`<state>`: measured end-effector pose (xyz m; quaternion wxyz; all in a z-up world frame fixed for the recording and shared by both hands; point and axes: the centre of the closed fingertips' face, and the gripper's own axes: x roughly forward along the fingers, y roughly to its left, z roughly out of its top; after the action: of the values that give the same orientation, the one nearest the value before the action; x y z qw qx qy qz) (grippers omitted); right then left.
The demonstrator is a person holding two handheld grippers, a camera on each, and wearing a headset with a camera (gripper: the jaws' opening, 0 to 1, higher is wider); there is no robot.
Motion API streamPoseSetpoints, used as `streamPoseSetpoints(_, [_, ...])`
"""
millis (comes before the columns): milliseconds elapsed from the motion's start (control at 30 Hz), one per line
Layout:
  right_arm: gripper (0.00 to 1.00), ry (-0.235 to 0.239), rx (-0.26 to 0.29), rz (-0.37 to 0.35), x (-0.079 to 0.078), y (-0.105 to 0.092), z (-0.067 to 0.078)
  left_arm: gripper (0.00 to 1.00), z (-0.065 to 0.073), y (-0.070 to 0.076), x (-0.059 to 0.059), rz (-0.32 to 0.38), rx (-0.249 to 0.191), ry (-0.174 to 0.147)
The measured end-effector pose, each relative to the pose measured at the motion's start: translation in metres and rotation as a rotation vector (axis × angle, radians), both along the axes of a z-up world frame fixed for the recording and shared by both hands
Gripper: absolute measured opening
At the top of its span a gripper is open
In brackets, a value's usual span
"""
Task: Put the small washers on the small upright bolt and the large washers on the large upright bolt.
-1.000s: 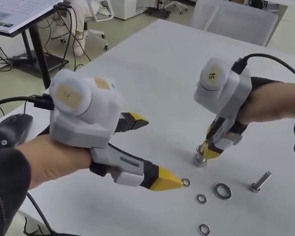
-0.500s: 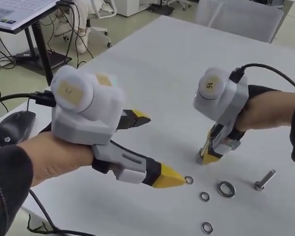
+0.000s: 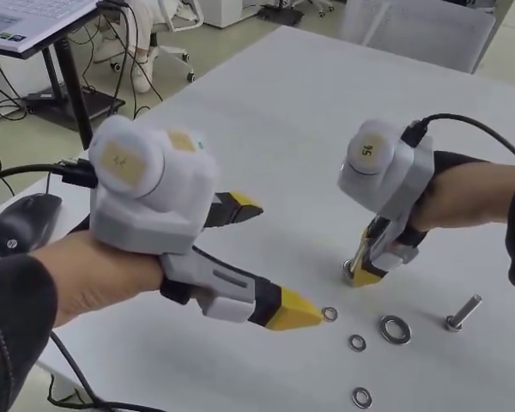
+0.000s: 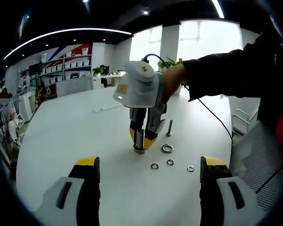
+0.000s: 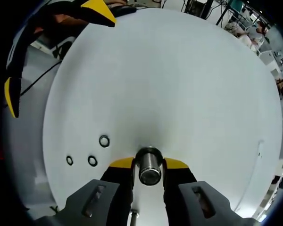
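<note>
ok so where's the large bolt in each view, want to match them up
head view: large bolt right of centre, upright on the table in the yellow tips of the right gripper.
left gripper view: centre, under the other gripper.
right gripper view: bottom centre, seen end-on between the jaws.
shared landmark: the washers lying on the table beside it.

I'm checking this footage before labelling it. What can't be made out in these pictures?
- Head view: the large bolt sits mostly behind the right gripper, so its base on the table is hidden.
- Right gripper view: the large bolt shows end-on between the jaws, so its length can't be read.
- Left gripper view: the small washers are too tiny to compare.
</note>
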<state>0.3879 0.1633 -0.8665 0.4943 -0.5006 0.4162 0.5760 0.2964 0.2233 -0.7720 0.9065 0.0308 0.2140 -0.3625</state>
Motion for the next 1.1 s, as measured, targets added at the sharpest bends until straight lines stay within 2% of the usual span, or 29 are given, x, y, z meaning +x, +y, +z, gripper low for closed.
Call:
streamPoseSetpoints(367, [0.28, -0.003, 0.013, -0.013, 0.002, -0.003, 0.005, 0.88, -0.001, -0.001, 0.000, -0.002, 0.002, 0.003])
streamPoseSetpoints(667, [0.31, -0.009, 0.016, -0.031, 0.003, -0.013, 0.009, 0.88, -0.002, -0.002, 0.000, -0.007, 0.005, 0.006])
streamPoseSetpoints(1033, [0.34, -0.022, 0.032, -0.060, 0.002, -0.027, 0.022, 0.88, -0.002, -0.004, 0.001, -0.010, 0.010, 0.007])
streamPoseSetpoints(1100, [0.33, -0.020, 0.035, -0.066, 0.002, -0.030, 0.020, 0.88, -0.003, -0.005, 0.001, -0.012, 0.014, 0.008])
